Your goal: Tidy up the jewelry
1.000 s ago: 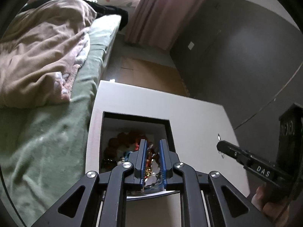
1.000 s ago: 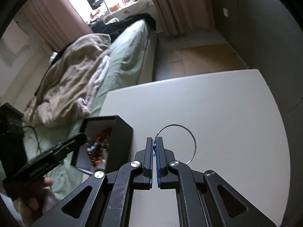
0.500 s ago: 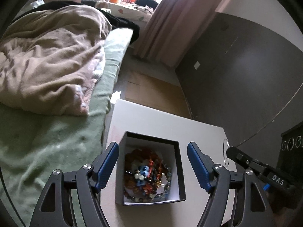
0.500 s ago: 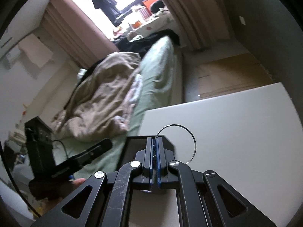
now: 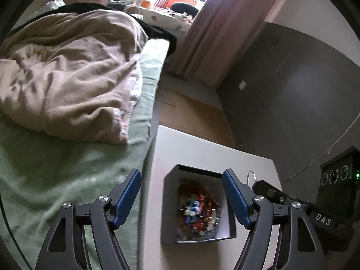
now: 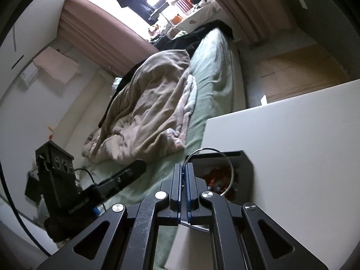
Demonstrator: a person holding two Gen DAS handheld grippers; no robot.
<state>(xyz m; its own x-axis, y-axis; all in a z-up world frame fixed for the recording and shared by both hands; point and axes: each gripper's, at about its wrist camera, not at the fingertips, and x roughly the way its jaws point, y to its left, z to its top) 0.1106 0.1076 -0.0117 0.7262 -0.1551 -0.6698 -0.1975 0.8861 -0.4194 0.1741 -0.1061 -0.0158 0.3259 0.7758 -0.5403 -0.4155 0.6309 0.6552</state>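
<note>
Left gripper (image 5: pixel 182 193), jaws spread wide, is held above the open black square box (image 5: pixel 168 204) of mixed coloured beaded jewelry (image 5: pixel 198 211), which stands on the white table (image 5: pixel 202 148) beside the green bed (image 5: pixel 56 168). Right gripper (image 6: pixel 184 180) is clamped on a thin silver wire bangle (image 6: pixel 230 168), held over the box.
</note>
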